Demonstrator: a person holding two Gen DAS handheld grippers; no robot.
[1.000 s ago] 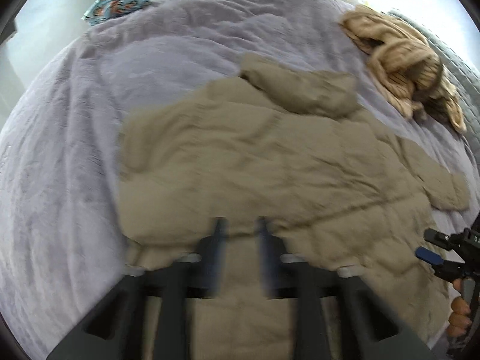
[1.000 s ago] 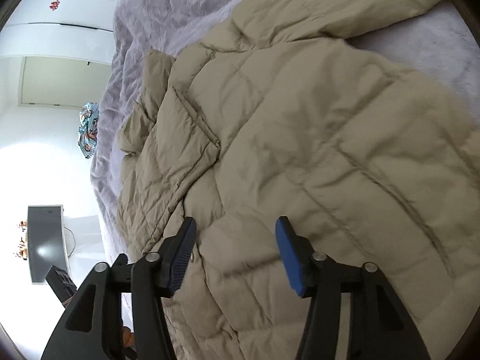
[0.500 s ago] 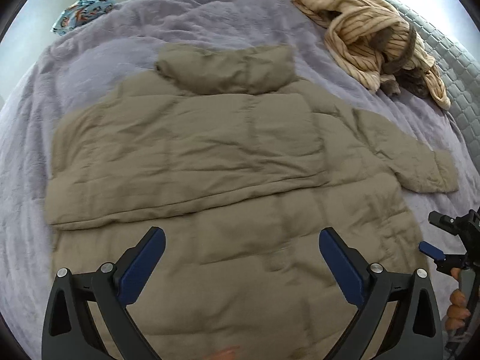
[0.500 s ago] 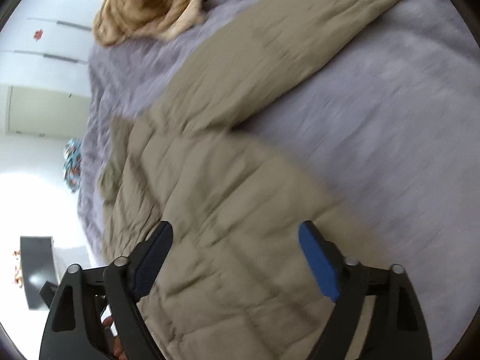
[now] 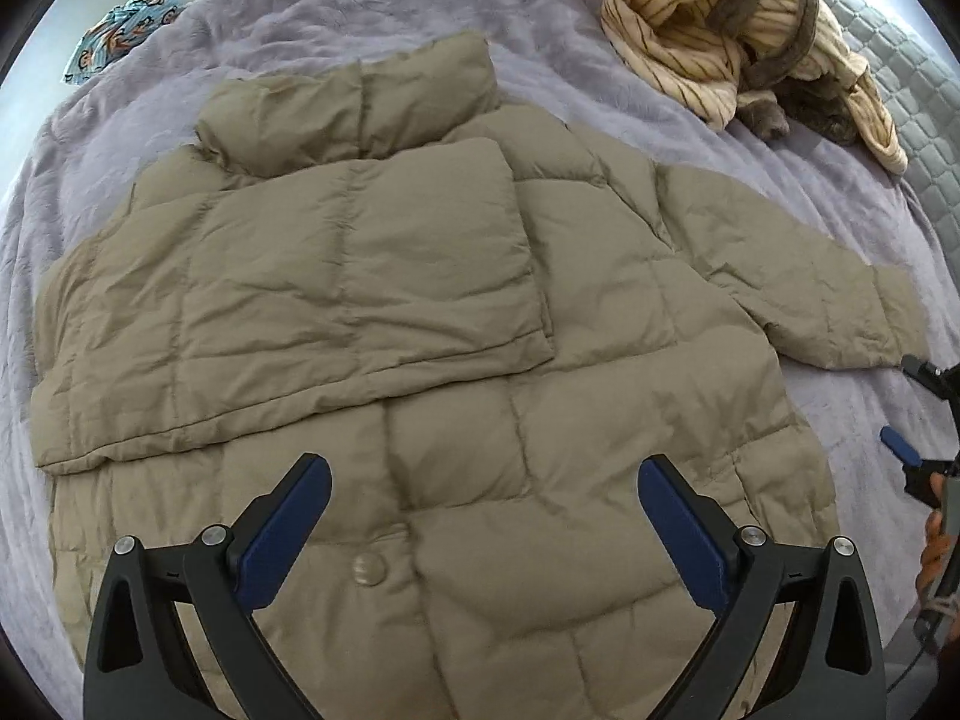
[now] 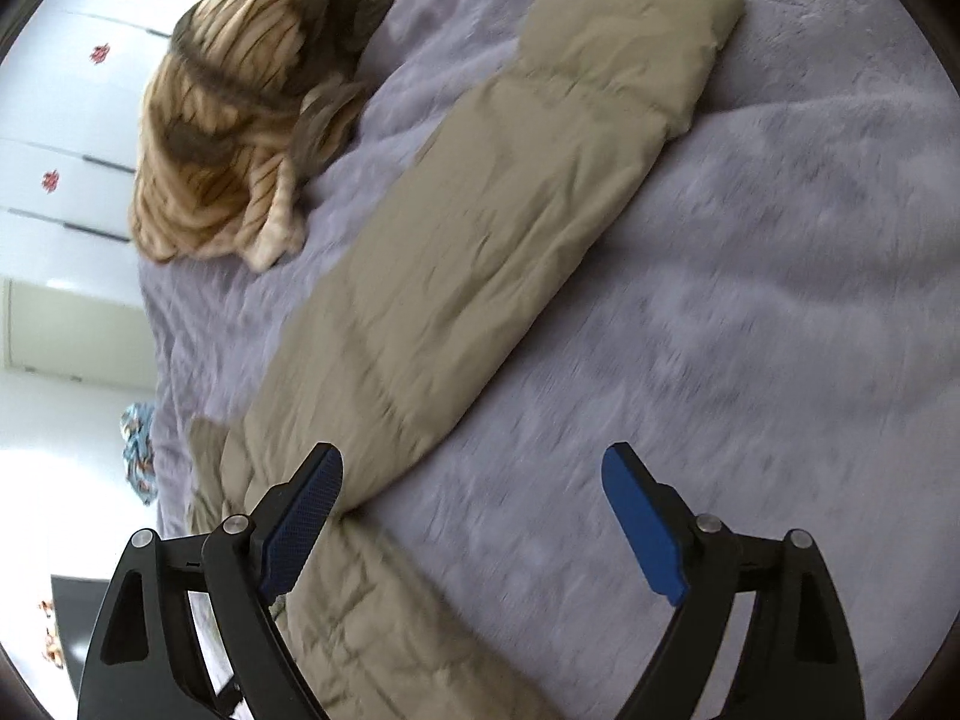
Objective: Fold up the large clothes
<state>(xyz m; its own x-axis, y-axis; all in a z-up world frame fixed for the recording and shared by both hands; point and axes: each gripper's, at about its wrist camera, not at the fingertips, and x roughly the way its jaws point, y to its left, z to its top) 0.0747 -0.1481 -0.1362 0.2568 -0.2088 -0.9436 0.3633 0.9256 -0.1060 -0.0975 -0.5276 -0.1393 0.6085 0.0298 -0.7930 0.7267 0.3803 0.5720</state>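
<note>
My left gripper (image 5: 480, 516) fingers spread wide, empty; right gripper (image 6: 474, 516) likewise. Puffer jacket (image 5: 420, 324) flat on bed (image 5: 336, 6), frame centre. Soft, bulky, slick shell. I'd pinch outstretched sleeve (image 6: 480, 252) at cuff, upper right.

We see a plain khaki quilted jacket (image 5: 420, 312) on a lilac-grey plush blanket (image 5: 372, 6). Beside it lies a cream garment (image 5: 708, 18) with thin dark stripes and grey-brown trim. A turquoise cloth (image 5: 123, 18) bears an orange pattern. Both black grippers carry blue pads (image 5: 288, 531).
</note>
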